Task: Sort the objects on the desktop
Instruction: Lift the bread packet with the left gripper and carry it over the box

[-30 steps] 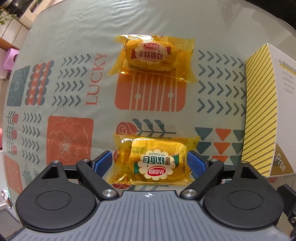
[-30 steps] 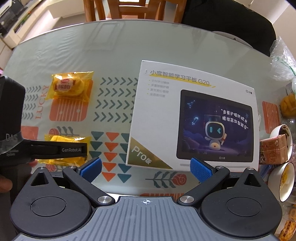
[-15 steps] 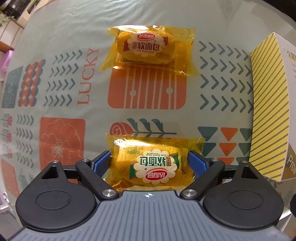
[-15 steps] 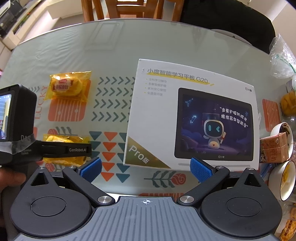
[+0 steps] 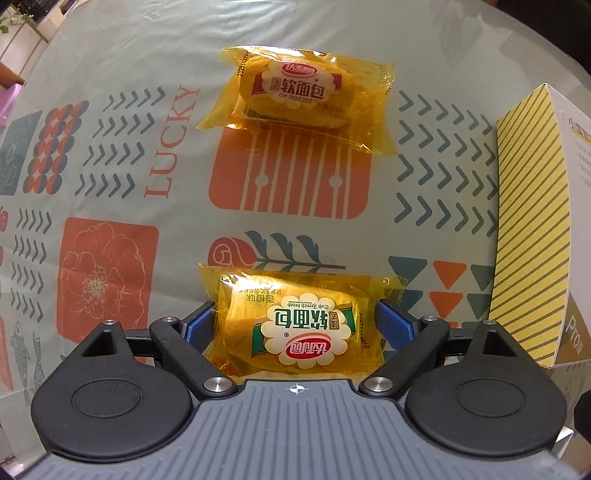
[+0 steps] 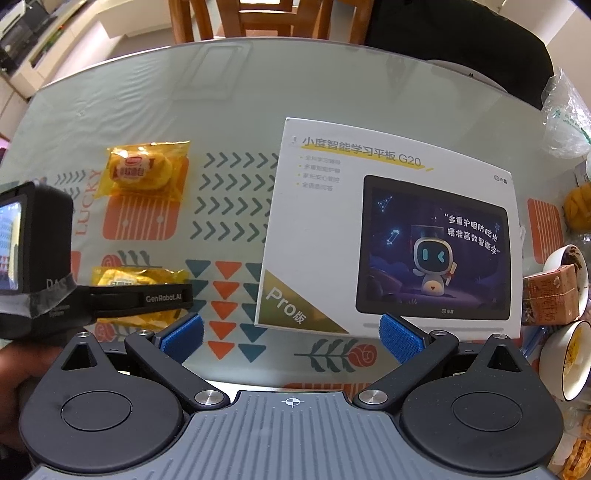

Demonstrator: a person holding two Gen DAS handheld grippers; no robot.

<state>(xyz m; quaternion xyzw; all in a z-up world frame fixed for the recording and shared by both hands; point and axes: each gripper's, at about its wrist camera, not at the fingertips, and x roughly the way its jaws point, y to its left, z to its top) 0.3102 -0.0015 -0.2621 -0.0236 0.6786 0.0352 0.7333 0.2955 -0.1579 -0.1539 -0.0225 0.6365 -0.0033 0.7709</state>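
Two yellow soft-bread packets lie on the patterned table. The near packet [image 5: 299, 325] sits between the blue pads of my left gripper [image 5: 297, 325], whose jaws have closed in on its wrapper sides; in the right wrist view this packet [image 6: 136, 280] shows partly behind the left gripper body [image 6: 48, 280]. The far packet [image 5: 295, 96] lies further off on an orange square, and shows in the right wrist view [image 6: 142, 171]. My right gripper [image 6: 291, 334] is open and empty, just in front of a white tablet box [image 6: 391, 229].
The tablet box shows its striped yellow side [image 5: 532, 229] at the right of the left wrist view. Bowls [image 6: 569, 358], a brown carton [image 6: 550, 295] and a plastic bag [image 6: 565, 122] crowd the table's right edge. Wooden chairs [image 6: 255, 18] stand beyond the far edge.
My left gripper's pads have drawn inward against the near packet, and the gripper has shifted slightly over the table. The right gripper has barely moved and stays open.
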